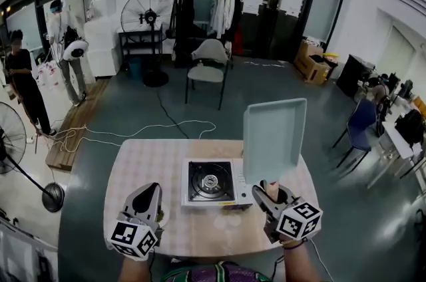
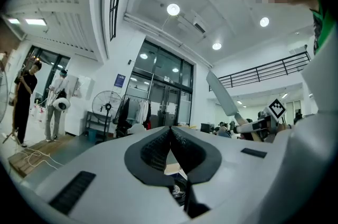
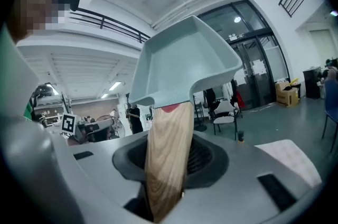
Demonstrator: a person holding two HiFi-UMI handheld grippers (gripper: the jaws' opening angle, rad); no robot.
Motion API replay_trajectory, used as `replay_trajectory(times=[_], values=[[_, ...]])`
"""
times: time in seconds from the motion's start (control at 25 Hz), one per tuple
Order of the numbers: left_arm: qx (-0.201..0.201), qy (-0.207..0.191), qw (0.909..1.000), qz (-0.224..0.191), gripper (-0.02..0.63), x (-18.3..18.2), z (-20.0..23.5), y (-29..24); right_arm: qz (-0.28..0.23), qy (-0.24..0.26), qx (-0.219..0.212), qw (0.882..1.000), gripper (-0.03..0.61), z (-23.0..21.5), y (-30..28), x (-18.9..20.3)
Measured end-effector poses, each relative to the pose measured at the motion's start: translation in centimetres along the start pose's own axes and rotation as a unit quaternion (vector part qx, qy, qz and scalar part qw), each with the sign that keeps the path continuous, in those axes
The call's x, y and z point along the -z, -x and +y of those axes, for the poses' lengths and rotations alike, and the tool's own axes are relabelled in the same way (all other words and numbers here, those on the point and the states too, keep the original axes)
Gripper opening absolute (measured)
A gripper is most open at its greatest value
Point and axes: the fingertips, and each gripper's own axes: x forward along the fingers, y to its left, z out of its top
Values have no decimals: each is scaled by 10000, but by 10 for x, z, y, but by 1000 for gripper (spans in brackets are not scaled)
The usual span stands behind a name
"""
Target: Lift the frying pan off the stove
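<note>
Head view: the right gripper (image 1: pixel 265 189) is clamping the wooden handle (image 3: pixel 168 154), holding the pan (image 1: pixel 274 140) upright above the stove (image 1: pixel 210 182), at its right edge. The left gripper (image 1: pixel 150 191) is sitting closed, empty.

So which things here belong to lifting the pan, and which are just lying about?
Job: pale green square frying pan with wooden handle; white tabletop gas stove; right gripper.
Lying about: grey chair; black standing fan; cardboard box.
</note>
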Motion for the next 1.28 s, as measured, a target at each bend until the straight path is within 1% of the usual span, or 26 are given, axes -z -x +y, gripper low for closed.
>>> replay_trajectory(times=[0.08, 0.2, 0.32, 0.44, 0.6, 0.8, 1.08, 1.28], values=[[-124, -106, 9998, -108, 23, -16, -25, -7, -134, 37, -129, 9998, 137, -15, 21, -20], [-234, -214, 9992, -250, 23, -29, -58, -4, -258, 133, -302, 9991, 137, -28, 49, -33], [-361, -250, 9983, -384, 23, -34, -76, 1, -301, 296, -431, 9982, 138, -35, 62, -40], [-496, -271, 9975, -434, 23, -33, -89, 9, -313, 247, -577, 9975, 138, -36, 69, -38], [-726, -325, 9957, -466, 23, -34, -97, 15, -408, 207, -831, 9955, 138, -41, 70, -42], [-980, -482, 9930, -440, 23, -42, -96, 18, -391, 183, -950, 9945, 140, -43, 67, -53], [-1057, -723, 9907, -463, 23, -41, -103, 17, -386, 333, -850, 9951, 138, -46, 65, -54], [-1042, -814, 9902, -450, 23, -43, -116, 13, -425, 328, -848, 9949, 138, -49, 72, -59]])
